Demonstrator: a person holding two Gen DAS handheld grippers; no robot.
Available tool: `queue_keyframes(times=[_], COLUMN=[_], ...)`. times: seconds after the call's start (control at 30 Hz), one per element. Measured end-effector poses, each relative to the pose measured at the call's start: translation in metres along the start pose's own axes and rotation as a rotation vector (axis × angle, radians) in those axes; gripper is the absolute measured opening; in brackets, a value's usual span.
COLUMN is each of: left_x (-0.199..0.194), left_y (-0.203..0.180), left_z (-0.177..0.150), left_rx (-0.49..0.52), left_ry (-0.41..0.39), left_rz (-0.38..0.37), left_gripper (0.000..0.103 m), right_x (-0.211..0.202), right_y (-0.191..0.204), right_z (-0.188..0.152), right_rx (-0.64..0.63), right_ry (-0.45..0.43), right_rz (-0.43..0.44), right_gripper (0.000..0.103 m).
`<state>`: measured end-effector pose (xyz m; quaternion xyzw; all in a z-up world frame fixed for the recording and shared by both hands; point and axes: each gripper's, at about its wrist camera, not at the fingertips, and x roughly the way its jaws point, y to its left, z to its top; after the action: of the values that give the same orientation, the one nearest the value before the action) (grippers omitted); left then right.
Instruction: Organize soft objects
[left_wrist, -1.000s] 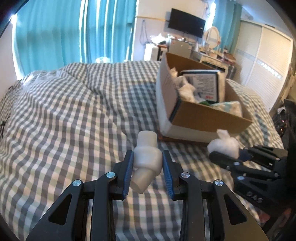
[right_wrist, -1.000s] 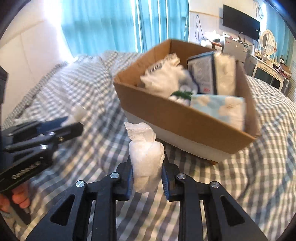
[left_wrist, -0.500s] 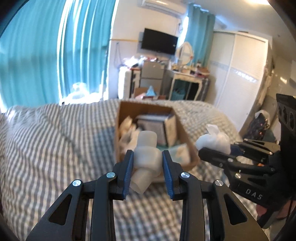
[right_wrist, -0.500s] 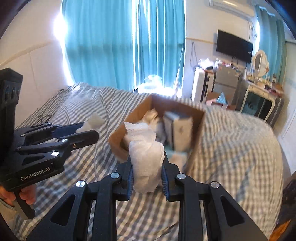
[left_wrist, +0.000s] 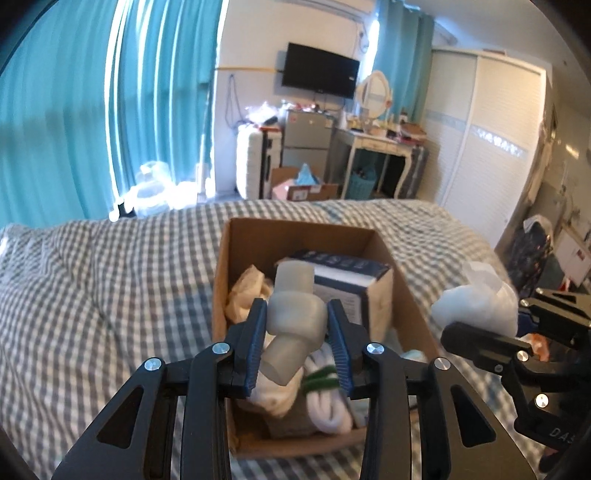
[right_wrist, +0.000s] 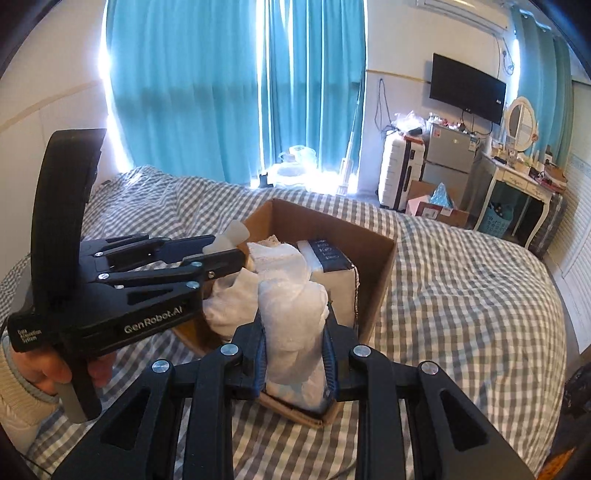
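My left tool (left_wrist: 296, 345) clamps a white foam piece (left_wrist: 293, 325), my right tool (right_wrist: 294, 349) a white cloth bundle (right_wrist: 293, 325); both frame-center, over the cardboard box (right_wrist: 380, 273) on the bed (right_wrist: 461, 295).

Cardboard box (left_wrist: 406, 291) on bed (left_wrist: 92, 295), packet (left_wrist: 351, 280) and socks (left_wrist: 325, 406) inside, desk (left_wrist: 373, 140) behind

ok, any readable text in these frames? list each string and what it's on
"GenRobot.AI": side of the left gripper body, right wrist view.
"DAS", cut off by the frame edge: right gripper body, left wrist view.
Small three-line label at the left gripper's rear: too small to read.
Print on the dark-topped pack in the cardboard box: blurred, unreadable.
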<state>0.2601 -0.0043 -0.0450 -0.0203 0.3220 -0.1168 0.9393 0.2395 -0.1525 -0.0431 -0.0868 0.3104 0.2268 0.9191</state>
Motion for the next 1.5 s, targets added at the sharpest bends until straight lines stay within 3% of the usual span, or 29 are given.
queue_keyframes(times=[0.03,0.13,0.17,0.47,0.5,0.57,0.6,0.9,1.03,1.13,1.23,1.37,1.5], left_x=[0.004,0.005,0.001,-0.019,-0.021,-0.026,-0.030,-0.092,-0.157,-0.217,-0.258,-0.283,-0.272], left_y=[0.001,0.002,0.005,0.035,0.036,0.039,0.039,0.017,-0.013,-0.038,-0.054,-0.064,-0.049], left_z=[-0.001,-0.001,-0.001,0.004,0.004,0.002,0.001,-0.002,-0.002,-0.012,-0.026,-0.048,-0.063], left_rx=[0.017,0.052,0.052,0.000,-0.005,-0.007,-0.002,0.053,0.103,0.121,0.130,0.129,0.038], left_ry=[0.001,-0.022,-0.043,-0.092,-0.094,-0.094,-0.097,-0.181,-0.310,-0.442,-0.518,-0.529,-0.475], left_rz=[0.016,0.067,0.079,0.114,0.115,0.121,0.126,0.157,0.176,0.183,0.187,0.216,0.195], left_gripper=[0.038,0.064,0.066,0.067,0.067,0.067,0.067,0.067,0.068,0.081,0.083,0.083,0.083], right_x=[0.005,0.019,0.023,0.055,0.057,0.060,0.056,-0.019,-0.080,-0.132,-0.179,-0.218,-0.224], right_y=[-0.001,-0.006,-0.006,0.003,0.004,0.002,0.003,-0.005,0.004,0.017,0.033,0.053,0.065], right_z=[0.000,0.001,0.002,0.006,0.006,0.008,0.007,0.006,0.006,0.001,-0.009,-0.030,-0.058], right_rx=[0.000,0.022,0.027,0.001,0.008,0.019,0.032,0.079,0.070,0.068,0.062,0.059,0.092], right_ry=[0.005,0.014,0.016,0.056,0.057,0.058,0.040,-0.083,-0.164,-0.242,-0.318,-0.382,-0.389], right_rz=[0.002,0.017,0.023,0.023,0.021,0.005,-0.016,-0.106,-0.155,-0.178,-0.207,-0.236,-0.249], right_gripper=[0.024,0.024,0.024,0.026,0.031,0.061,0.081,0.085,0.088,0.094,0.103,0.103,0.103])
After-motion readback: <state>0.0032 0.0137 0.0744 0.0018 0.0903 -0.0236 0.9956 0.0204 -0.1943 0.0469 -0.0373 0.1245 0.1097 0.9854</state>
